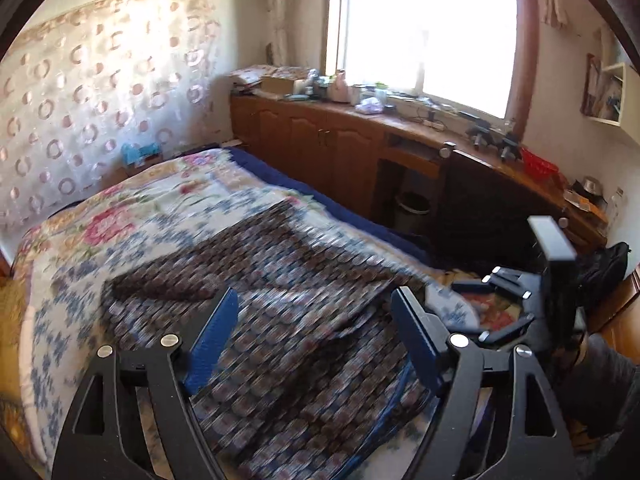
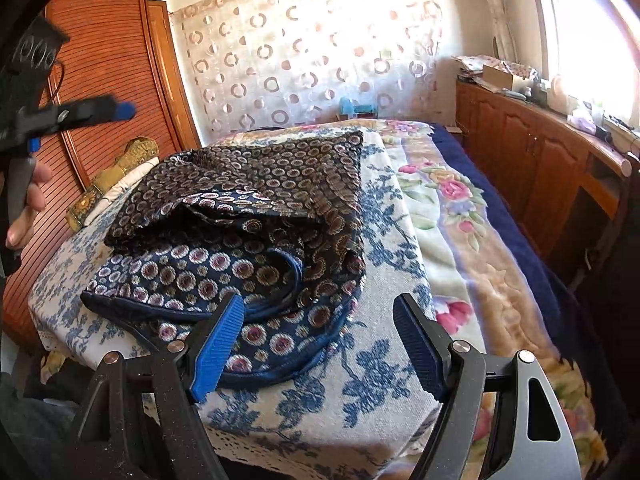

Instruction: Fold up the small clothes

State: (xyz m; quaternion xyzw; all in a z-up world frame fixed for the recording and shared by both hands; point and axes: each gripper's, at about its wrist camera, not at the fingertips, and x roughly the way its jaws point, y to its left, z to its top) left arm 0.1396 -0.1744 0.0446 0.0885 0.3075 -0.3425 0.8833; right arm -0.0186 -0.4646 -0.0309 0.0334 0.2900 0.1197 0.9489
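Two tools agape, garment (image 2: pixel 256 216) half-folded, blurred

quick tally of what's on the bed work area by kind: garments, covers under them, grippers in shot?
Patterned dark garment, partly folded: 1
Blue-floral white cover under it: 1
Pink-floral blanket beneath: 1
Grippers, both open and holding nothing: 2 (left gripper, right gripper)
Total: 5

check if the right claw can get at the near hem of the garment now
Probably yes: the right claw is open, and the garment hem lies just ahead between its fingers with nothing in the way.
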